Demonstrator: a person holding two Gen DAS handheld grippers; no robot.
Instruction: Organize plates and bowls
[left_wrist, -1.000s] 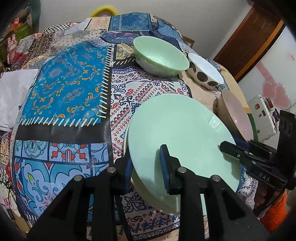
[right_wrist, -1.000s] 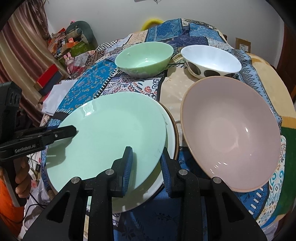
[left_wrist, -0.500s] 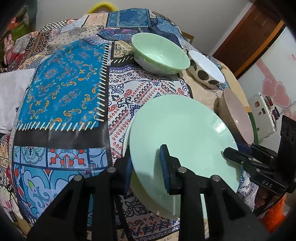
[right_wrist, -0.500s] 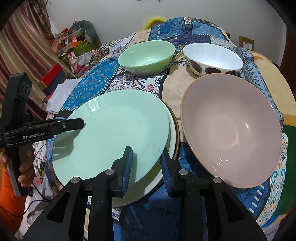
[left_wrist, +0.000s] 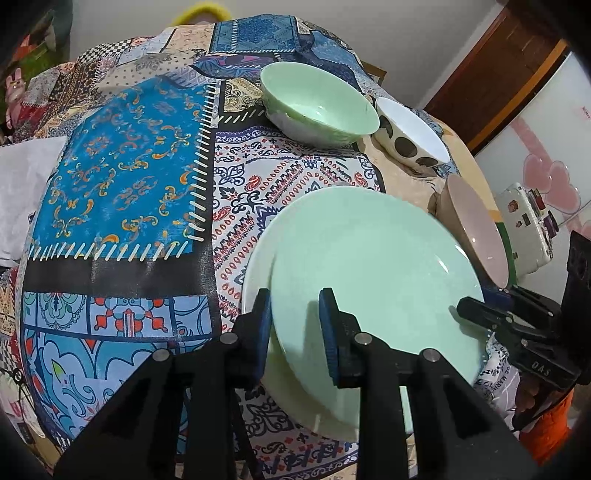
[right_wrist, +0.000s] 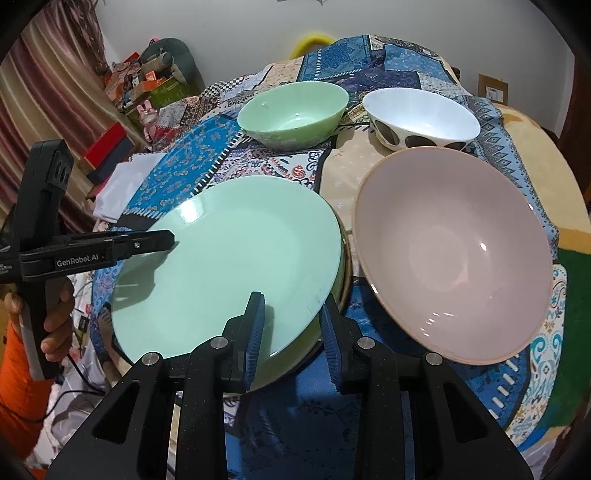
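Observation:
A mint green plate (left_wrist: 373, 266) (right_wrist: 229, 258) is held by its two opposite rims, slightly above a white plate (left_wrist: 255, 258) and a brown-rimmed plate (right_wrist: 346, 273) beneath it. My left gripper (left_wrist: 295, 328) has its jaws astride the plate's left rim; it also shows in the right wrist view (right_wrist: 162, 240). My right gripper (right_wrist: 291, 328) straddles the near right rim; it also shows in the left wrist view (left_wrist: 476, 314). A pink bowl (right_wrist: 454, 254), a green bowl (right_wrist: 291, 110) and a white spotted bowl (right_wrist: 421, 118) stand on the patchwork cloth.
The table is covered by a patchwork cloth (left_wrist: 122, 177). A folded white cloth (right_wrist: 122, 184) lies at the table's left edge. Boxes and toys (right_wrist: 147, 85) are piled beyond the table on the left. A white case (left_wrist: 524, 225) stands off the right side.
The green plate has risen and tilted slightly on its stack, shifting a little toward the right. Both grippers stayed on its rims.

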